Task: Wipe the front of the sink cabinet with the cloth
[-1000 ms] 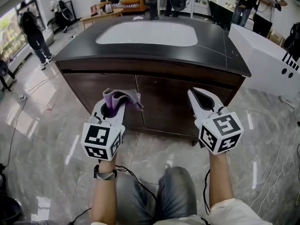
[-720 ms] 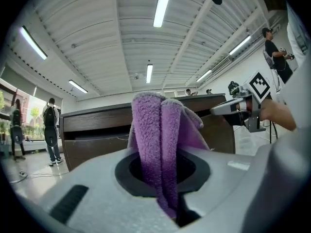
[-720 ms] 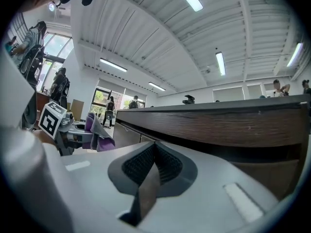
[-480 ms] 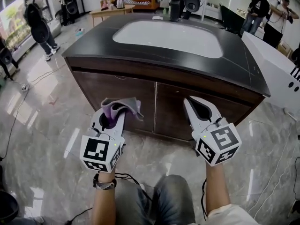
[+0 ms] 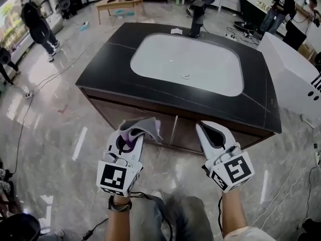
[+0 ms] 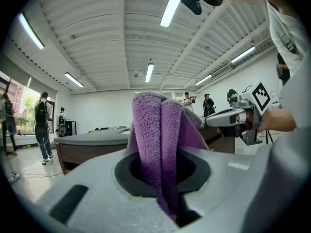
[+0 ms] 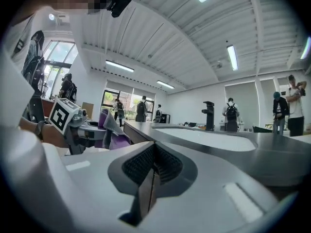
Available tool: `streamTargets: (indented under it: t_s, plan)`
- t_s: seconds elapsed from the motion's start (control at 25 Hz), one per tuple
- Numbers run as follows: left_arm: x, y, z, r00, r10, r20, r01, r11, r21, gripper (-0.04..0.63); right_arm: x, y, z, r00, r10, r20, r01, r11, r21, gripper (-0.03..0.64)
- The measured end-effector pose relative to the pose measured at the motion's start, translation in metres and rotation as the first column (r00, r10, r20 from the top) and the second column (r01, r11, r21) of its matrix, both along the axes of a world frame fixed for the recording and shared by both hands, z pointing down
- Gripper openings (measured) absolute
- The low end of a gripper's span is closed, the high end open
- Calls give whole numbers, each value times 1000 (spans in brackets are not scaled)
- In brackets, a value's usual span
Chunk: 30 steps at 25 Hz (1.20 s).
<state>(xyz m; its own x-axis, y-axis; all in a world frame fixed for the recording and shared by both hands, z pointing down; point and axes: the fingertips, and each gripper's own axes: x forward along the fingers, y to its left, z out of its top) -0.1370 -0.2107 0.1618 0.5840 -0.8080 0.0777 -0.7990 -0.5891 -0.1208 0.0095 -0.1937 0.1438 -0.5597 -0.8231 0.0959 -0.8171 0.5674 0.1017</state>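
A dark brown sink cabinet (image 5: pixel 150 126) with a black top and a white basin (image 5: pixel 193 63) stands ahead of me. My left gripper (image 5: pixel 131 132) is shut on a purple cloth (image 5: pixel 143 126), held a little in front of the cabinet's left door; the cloth (image 6: pixel 160 144) stands up between its jaws in the left gripper view. My right gripper (image 5: pixel 206 130) is shut with nothing in it, level with the left one before the right door. In the right gripper view its jaws (image 7: pixel 148 186) meet, and the cabinet's top (image 7: pixel 233 144) lies just beyond.
A black faucet (image 5: pixel 196 18) stands at the basin's far edge. A white box (image 5: pixel 293 69) sits right of the cabinet. Cables (image 5: pixel 45 79) run over the glossy marble floor. People (image 5: pixel 37 26) stand at the left and far right, with a low table (image 5: pixel 118 4) behind.
The view has tilted down onto the cabinet's top, so less of its front shows. Both grippers sit a little lower in the picture and stay shut; the cloth stays in the left one.
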Motion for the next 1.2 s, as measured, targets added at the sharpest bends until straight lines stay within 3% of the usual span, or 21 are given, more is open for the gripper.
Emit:
streamTargets:
  t_s: [0.2,0.44,0.64,0.88,1.2]
  plan:
    - [-2,-2,-57,1000,10,-12,-11,997,-77,52,-4,6,-61,1000,5,-10,-6,996,-90,6]
    - [-15,10,-150,999,-34,-3,33,995,-99,51,5,13,-166,999,37,-32,-40,995,-95,6]
    - [-14,27,-242,999,-45,6,45,996,-83,51,13,31,-267,996,58,-60,-61,997,-47,6]
    - [-4,68,-340,999,-43,10,44,999,-31,51,28,70,-365,996,87,-31,-86,996,5,6]
    - [16,139,-406,999,-45,20,46,999,-15,51,33,133,-428,997,67,-36,-67,998,6,6]
